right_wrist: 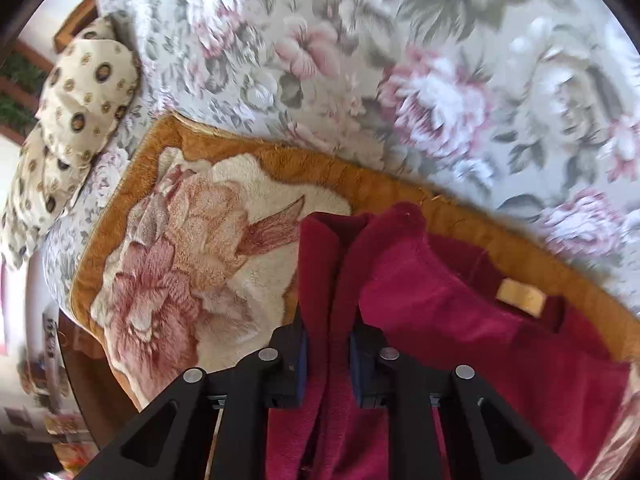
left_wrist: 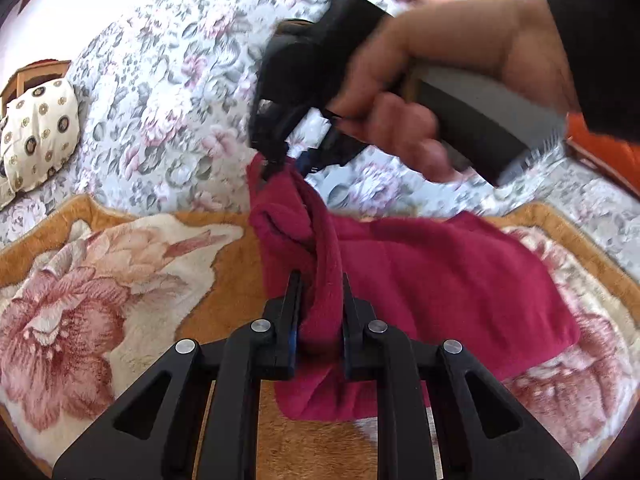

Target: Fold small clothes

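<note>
A dark red fleece garment (left_wrist: 440,280) lies on a plush orange floral blanket (left_wrist: 120,280). My left gripper (left_wrist: 319,284) is shut on a bunched edge of the garment at its near left side. My right gripper (left_wrist: 274,164), held by a hand, is shut on the far left corner and lifts it above the blanket. In the right wrist view my right gripper (right_wrist: 329,320) clamps a fold of the garment (right_wrist: 460,320), whose tan label (right_wrist: 520,298) shows near the neck. The blanket (right_wrist: 200,260) lies to the left.
The blanket lies on a bed with a grey and pink floral cover (left_wrist: 168,92) (right_wrist: 400,80). A cream pillow with round dark motifs (left_wrist: 38,132) (right_wrist: 84,92) sits at the far left. An orange object (left_wrist: 604,152) is at the right edge.
</note>
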The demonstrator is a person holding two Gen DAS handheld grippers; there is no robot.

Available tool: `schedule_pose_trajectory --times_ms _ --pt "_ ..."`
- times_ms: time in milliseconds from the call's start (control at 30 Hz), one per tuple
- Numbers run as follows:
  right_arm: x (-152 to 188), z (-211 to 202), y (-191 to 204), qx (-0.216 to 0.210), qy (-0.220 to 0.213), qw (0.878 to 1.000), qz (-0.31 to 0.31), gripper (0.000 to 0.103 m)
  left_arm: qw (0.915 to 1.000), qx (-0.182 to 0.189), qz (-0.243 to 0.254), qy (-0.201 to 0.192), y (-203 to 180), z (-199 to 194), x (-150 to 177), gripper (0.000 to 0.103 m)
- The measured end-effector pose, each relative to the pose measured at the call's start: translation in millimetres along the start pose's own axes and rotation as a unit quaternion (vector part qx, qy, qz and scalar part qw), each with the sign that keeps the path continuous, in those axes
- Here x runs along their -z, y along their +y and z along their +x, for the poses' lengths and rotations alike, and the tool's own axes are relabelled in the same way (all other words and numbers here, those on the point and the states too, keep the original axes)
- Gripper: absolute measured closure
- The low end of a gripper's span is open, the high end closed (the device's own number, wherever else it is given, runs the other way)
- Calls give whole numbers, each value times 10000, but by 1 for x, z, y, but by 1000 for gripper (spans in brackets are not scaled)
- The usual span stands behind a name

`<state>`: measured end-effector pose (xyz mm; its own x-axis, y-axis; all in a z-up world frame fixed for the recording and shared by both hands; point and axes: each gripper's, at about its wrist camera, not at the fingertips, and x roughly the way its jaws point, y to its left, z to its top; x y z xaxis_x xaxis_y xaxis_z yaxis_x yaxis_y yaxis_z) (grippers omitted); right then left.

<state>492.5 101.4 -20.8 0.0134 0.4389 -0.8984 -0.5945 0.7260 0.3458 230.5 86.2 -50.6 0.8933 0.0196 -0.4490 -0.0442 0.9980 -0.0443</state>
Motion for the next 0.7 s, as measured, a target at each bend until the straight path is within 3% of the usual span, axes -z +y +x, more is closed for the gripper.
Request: schedule_pose_trajectory --times_ms 133,400,567,700 --pt "26 -45 -44 15 -261 9996 139 89 9989 349 293 -95 -31 -14 -7 90" --pt "109 -115 -151 235 -535 9950 809 89 9878 1344 754 237 -136 -20 -18 90" --pt "146 -120 -200 494 -373 9933 972 89 9745 1734 1219 735 -189 -5 -9 90" --pt "159 -108 -220 435 -497 9920 1079 89 9652 1883 1369 1188 -201 11 -2 86"
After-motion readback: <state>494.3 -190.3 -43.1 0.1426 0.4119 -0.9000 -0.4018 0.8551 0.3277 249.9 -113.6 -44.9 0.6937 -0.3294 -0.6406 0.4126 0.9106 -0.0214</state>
